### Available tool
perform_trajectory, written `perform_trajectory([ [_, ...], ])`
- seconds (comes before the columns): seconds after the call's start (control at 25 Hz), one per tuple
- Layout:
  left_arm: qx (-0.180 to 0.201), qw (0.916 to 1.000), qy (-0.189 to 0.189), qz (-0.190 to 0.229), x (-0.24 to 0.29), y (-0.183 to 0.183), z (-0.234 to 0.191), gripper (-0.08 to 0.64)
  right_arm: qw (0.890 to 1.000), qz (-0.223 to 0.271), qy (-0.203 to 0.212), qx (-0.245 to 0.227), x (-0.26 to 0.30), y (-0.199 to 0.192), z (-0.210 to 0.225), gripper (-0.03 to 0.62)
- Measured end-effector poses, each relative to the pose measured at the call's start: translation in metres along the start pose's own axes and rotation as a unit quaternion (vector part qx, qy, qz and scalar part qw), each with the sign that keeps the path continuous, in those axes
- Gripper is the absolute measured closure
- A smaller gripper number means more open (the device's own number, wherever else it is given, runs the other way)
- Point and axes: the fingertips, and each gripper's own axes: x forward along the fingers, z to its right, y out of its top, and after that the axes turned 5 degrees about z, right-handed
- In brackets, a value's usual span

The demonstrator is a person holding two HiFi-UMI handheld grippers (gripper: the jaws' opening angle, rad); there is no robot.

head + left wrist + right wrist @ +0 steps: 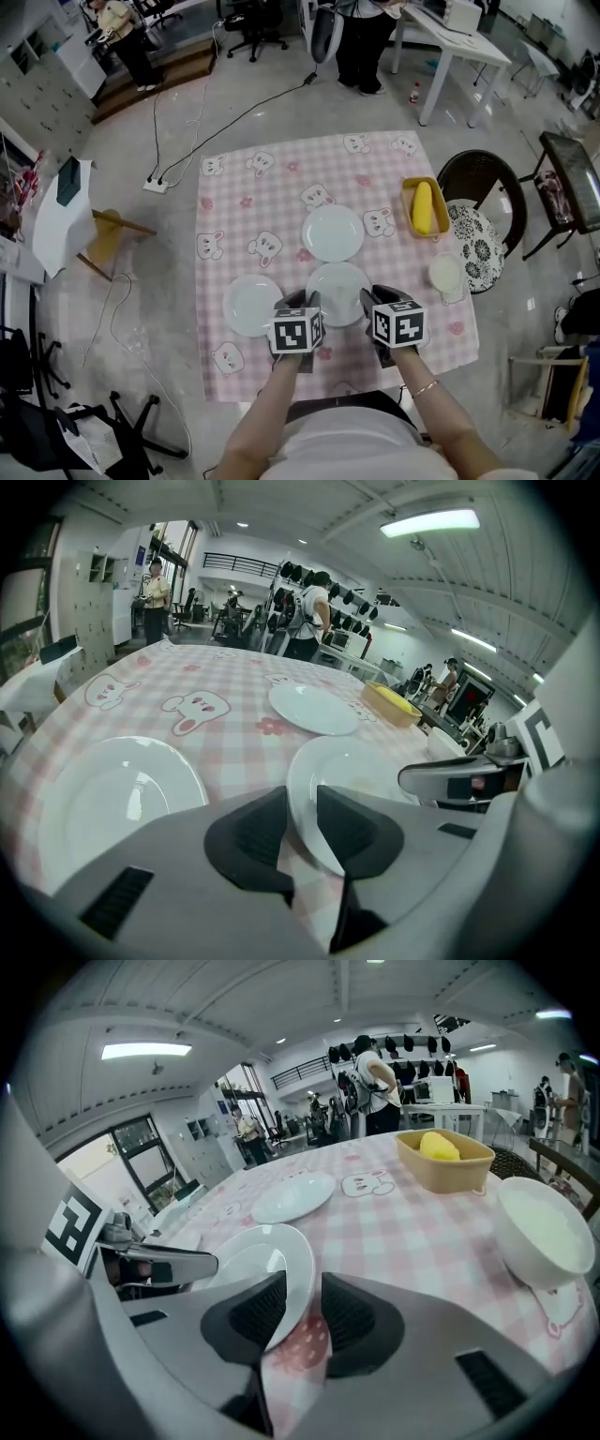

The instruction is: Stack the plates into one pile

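Your left claw (300, 823) stands wide, and the left rim of the near plate (339, 284) sits between its jaws, not pinched. Your right claw (305, 1309) is wide too, over the right rim of this plate. The far plate (332, 232) and the left plate (249, 306) lie separately on the worktop (253, 187).

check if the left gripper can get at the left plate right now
Probably yes. The left plate lies bare just beside the left gripper, with nothing between them. Its open jaws straddle the middle plate's rim, so it would likely need to back off that first.
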Motion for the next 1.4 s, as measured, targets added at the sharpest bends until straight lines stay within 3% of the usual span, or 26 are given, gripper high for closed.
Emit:
perform_trajectory([
  [0.36, 0.001, 1.0, 0.001, 0.0, 0.002, 0.001, -0.002, 0.442, 1.0, -0.02, 0.006, 0.004, 0.007, -0.001, -0.003, 0.496],
  [0.6, -0.024, 0.9997, 0.0, -0.008, -0.001, -0.001, -0.002, 0.449, 1.0, -0.022, 0.008, 0.007, 0.002, -0.004, -0.004, 0.502],
  [0.92, -0.021, 0.9997, 0.004, 0.007, -0.022, -0.003, 0.004, 0.465, 1.0, 0.005, 0.007, 0.015, -0.017, 0.002, -0.012, 0.528],
  [1.16, -0.037, 0.9984, 0.025, 0.034, -0.049, 0.0, -0.01, 0.472, 0.999, 0.016, 0.038, -0.003, -0.019, 0.012, -0.036, 0.532],
  [1.4, -0.065, 0.994, 0.059, 0.066, -0.087, 0.002, -0.048, 0.477, 0.996, 0.011, 0.081, -0.032, -0.008, 0.018, -0.087, 0.534],
])
